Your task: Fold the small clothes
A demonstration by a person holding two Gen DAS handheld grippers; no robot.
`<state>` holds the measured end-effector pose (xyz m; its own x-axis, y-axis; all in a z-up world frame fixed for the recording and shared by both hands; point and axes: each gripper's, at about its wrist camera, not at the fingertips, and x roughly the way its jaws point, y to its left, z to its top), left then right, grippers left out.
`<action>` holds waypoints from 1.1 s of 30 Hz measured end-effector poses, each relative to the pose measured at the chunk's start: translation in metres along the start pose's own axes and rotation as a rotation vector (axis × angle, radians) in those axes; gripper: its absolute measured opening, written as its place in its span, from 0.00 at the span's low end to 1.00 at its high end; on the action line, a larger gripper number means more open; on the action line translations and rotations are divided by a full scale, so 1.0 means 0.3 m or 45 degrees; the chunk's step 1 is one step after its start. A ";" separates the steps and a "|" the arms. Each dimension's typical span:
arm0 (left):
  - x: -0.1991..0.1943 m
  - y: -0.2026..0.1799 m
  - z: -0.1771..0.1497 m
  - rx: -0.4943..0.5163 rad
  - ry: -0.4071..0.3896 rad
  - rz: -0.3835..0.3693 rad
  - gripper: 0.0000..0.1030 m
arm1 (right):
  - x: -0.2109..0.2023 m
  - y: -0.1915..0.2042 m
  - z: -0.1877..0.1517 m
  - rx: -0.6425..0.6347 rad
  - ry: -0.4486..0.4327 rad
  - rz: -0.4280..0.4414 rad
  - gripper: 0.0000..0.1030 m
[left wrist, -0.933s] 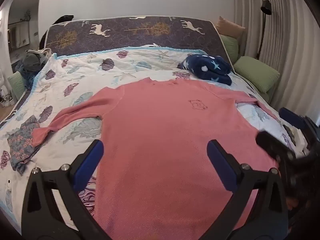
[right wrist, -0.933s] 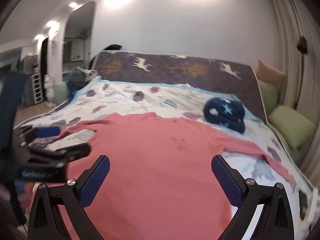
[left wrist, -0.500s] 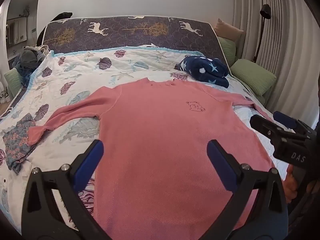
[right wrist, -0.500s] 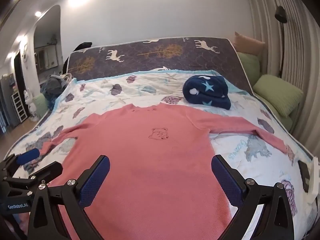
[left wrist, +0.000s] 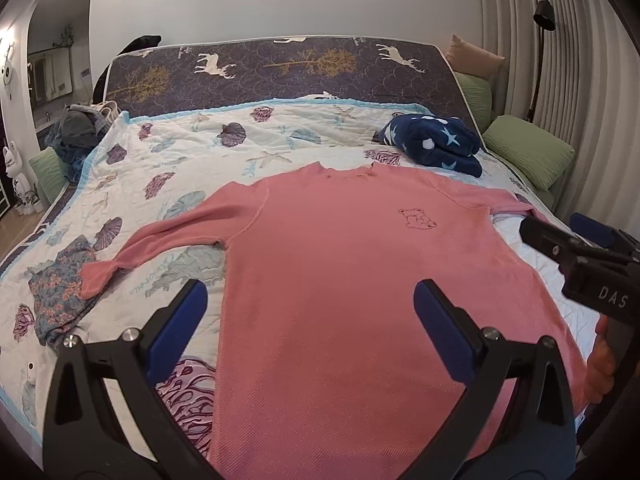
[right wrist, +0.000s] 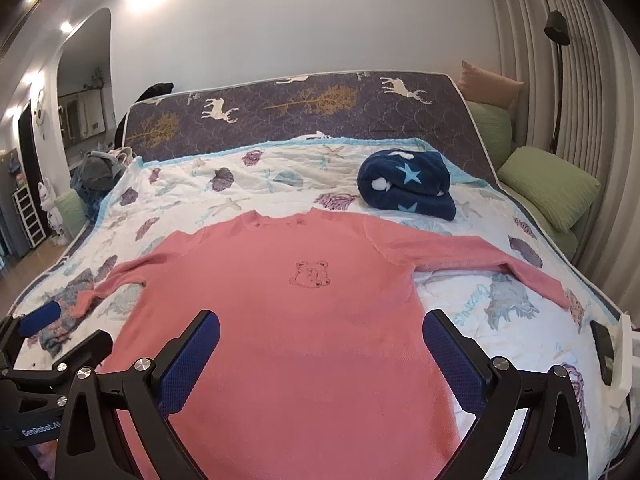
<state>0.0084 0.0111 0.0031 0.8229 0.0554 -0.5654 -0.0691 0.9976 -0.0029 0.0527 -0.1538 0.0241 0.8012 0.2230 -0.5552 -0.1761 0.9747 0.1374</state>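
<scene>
The left gripper (left wrist: 310, 320) is seen nearest, its blue-padded fingers (left wrist: 178, 322) spread wide with nothing held between them; it is hung above the lower left part of the pink shirt (left wrist: 352, 280). The right gripper (right wrist: 320, 356) is likewise held wide open and empty, above the lower middle of the shirt. In the left wrist view the right gripper is seen from the side at the shirt's right edge, and part of a hand (left wrist: 600, 364) is seen behind it.

The shirt is laid flat and face up on the quilt (right wrist: 280, 176), hem towards the grippers and collar away. A small bear outline (right wrist: 312, 274) is stitched on its chest. Both sleeves are spread outward: the left sleeve (left wrist: 160, 240) is angled down to the shirt's left, its cuff lying just at a flowered cloth (left wrist: 56, 284); the right sleeve (right wrist: 488, 262) is stretched out to the shirt's right.

To the right of the shirt's hem, at the quilt's edge, a dark phone (right wrist: 604, 350) is lain beside a white object. Beyond the shirt's right shoulder a rolled dark blue blanket (right wrist: 408, 184) with stars is placed. Behind that a deer-patterned mattress (right wrist: 304, 108) is stood on edge against the wall. Green pillows (right wrist: 548, 184) are stacked to the right of the blanket, and a heap of clothes (right wrist: 98, 172) is piled far to the shirt's left.
</scene>
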 end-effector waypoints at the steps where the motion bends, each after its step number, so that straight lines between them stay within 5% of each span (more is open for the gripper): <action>1: 0.002 0.001 0.000 -0.003 0.001 0.000 0.99 | -0.001 0.000 0.001 0.005 -0.013 -0.005 1.00; 13: 0.022 0.012 0.007 -0.028 0.025 -0.009 0.99 | -0.014 0.018 0.022 0.024 -0.084 0.040 1.00; 33: 0.058 0.064 0.007 -0.055 0.058 0.065 0.99 | 0.040 0.068 0.025 -0.020 -0.003 0.067 1.00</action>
<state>0.0226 0.0313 -0.0049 0.7910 0.1034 -0.6030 -0.1356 0.9907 -0.0081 0.0631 -0.1312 0.0264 0.7923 0.2737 -0.5454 -0.2267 0.9618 0.1533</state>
